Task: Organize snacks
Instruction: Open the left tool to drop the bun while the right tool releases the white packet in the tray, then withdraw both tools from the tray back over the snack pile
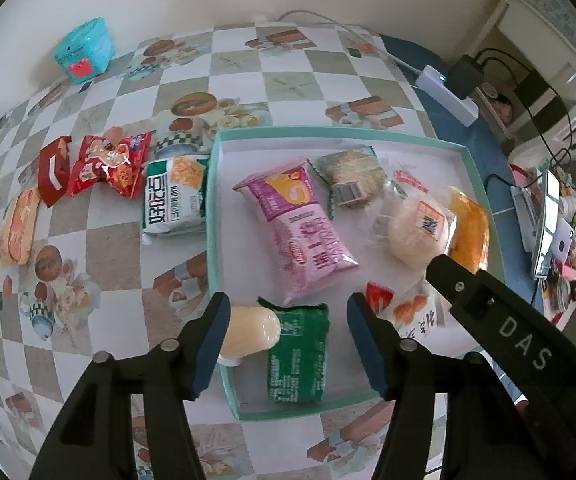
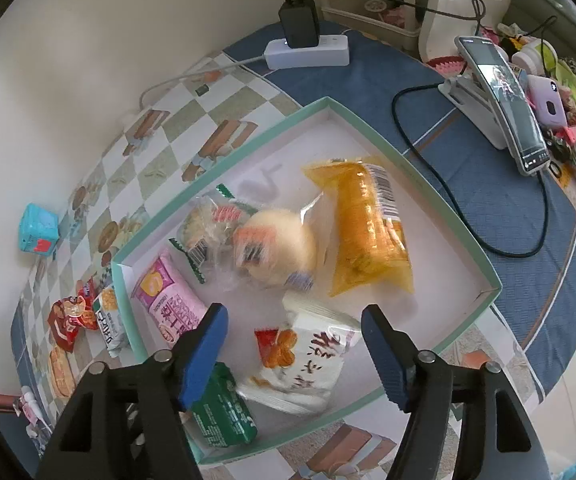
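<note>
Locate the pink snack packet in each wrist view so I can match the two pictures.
Left wrist: pink snack packet lies mid-frame in the tray, above the green packet.
Right wrist: pink snack packet lies lower left, in the tray's left corner.
Shared landmark: the teal-rimmed tray.

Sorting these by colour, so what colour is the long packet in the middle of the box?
Pink packet, clearest in the left wrist view.

In the tray, a round bun [image 2: 276, 246] in clear wrap is smeared by blur in the right wrist view, its label unreadable. The left claw [image 1: 288, 344] covers the near edge of a pale yellow snack [image 1: 254, 334], while the right claw [image 2: 293, 354] hides a corner of the green packet [image 2: 224, 412]. Clutter [image 2: 567, 92] past the phone stand is too small to identify.
</note>
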`<state>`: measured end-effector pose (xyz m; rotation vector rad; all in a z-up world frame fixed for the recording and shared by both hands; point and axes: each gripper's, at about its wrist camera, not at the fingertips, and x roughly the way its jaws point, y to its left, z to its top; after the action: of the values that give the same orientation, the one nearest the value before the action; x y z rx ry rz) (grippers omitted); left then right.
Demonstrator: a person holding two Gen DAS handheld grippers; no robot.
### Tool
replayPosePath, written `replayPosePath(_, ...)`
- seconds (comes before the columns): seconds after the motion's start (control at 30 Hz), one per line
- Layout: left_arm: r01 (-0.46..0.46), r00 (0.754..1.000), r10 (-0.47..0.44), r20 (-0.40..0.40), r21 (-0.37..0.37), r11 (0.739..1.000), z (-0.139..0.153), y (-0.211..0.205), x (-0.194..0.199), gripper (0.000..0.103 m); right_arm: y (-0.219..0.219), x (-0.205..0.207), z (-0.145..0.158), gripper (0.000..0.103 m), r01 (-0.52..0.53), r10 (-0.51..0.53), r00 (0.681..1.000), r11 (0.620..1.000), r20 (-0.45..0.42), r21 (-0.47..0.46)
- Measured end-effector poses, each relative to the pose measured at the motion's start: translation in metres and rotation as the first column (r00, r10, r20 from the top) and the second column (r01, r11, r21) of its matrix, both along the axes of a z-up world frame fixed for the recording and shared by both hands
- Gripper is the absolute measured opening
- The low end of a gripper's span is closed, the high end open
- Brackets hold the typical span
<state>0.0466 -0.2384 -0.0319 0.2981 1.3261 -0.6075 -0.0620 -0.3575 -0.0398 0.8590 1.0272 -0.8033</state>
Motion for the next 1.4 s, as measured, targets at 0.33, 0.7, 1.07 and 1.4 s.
replayPosePath(0.33, -0.11, 0.994, 0.111, -0.011, 0.017, 0.994, -0.005, 0.021, 0.02, 0.071, -0.001, 0.001, -0.002, 0.08, 0.0, 0.0, 1.0, 1.0, -0.01, 0.003)
replayPosePath(0.7, -0.279, 0.96, 0.279, 0.0, -0.012, 0.96, 0.001, 0.066, 0.052, 0.091, 0.008, 0.013, -0.005, 0.097, -0.07, 0.07, 0.997, 0.998, -0.019, -0.005)
replayPosePath(1.07, -0.442, 0.897, 0.443, 0.018, -0.023, 0.897, 0.004, 0.132, 0.09, 0.095, 0.028, 0.031, 0.001, 0.103, -0.17, 0.171, 0.985, 0.985, 0.019, -0.029)
replayPosePath(1.4, -0.598, 0.795, 0.597, 0.11, -0.026, 0.801, 0.02, 0.214, 0.116, 0.095, 0.059, 0.057, 0.023, 0.103, -0.251, 0.258, 0.964, 0.963, 0.06, -0.102)
